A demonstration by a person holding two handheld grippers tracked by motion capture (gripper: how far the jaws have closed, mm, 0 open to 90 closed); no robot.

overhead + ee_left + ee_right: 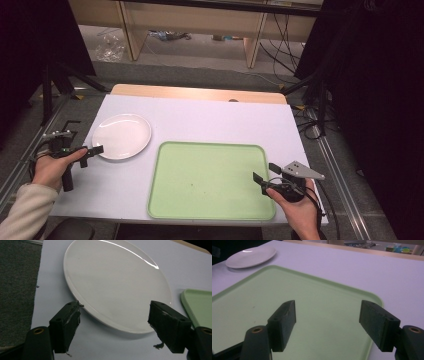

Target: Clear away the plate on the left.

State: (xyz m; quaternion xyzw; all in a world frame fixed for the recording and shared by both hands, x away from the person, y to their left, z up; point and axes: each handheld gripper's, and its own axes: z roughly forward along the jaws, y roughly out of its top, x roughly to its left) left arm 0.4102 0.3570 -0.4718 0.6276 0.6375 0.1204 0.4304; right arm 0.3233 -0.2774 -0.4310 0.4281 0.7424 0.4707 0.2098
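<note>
A white plate (121, 136) lies empty at the table's left. A light green tray (210, 180), also empty, lies in the middle near the front edge. My left gripper (91, 155) is open at the plate's near-left rim. In the left gripper view the jaws (115, 306) stand wide on either side of the plate (112, 277) edge without touching it, with the tray's corner (197, 305) at the right. My right gripper (266, 173) is open over the tray's right edge. In the right gripper view its jaws (328, 303) hover above the tray (262, 302), with the plate (249, 256) far off.
The white tabletop (210, 120) ends in a wooden strip (200, 93) at the back. Black stand legs (55, 85) rise at the left. Cables (312, 125) and a rail run along the right. Dark curtains hang on both sides.
</note>
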